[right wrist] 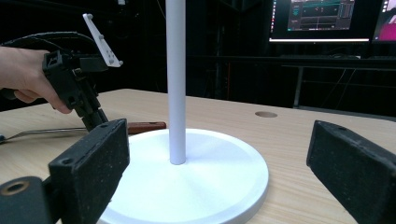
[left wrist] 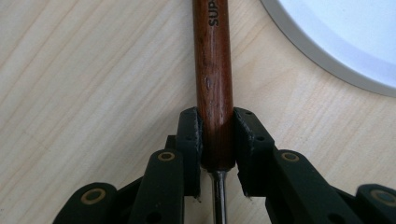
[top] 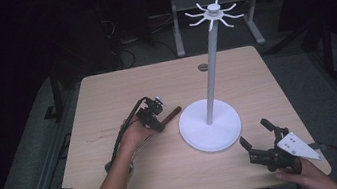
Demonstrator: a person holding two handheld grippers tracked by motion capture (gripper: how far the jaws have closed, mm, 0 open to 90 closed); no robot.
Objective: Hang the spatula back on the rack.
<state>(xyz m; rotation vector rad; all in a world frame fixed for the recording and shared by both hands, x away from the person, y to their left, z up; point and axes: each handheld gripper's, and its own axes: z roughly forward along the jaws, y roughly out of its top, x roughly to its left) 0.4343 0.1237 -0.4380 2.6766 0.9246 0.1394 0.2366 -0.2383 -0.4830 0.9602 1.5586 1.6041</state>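
A utensil with a brown wooden handle (top: 172,113) (left wrist: 214,70) and a thin metal shaft lies flat on the table, just left of the white stand's round base (top: 210,127). My left gripper (top: 159,122) (left wrist: 218,135) points down at it and is shut on the handle near the shaft end, one pad against each side. In the right gripper view that gripper (right wrist: 95,119) stands over the handle (right wrist: 147,126). My right gripper (top: 254,134) (right wrist: 219,154) rests near the table's front right, open and with nothing between its pads, facing the stand's pole (right wrist: 176,79).
The white stand's tall pole (top: 211,68) carries a ring of hooks (top: 215,14) at its top. A small round hole (top: 203,67) sits near the table's far edge. Bare wood lies at the front middle and the left. Monitors (right wrist: 319,18) glow in the dark background.
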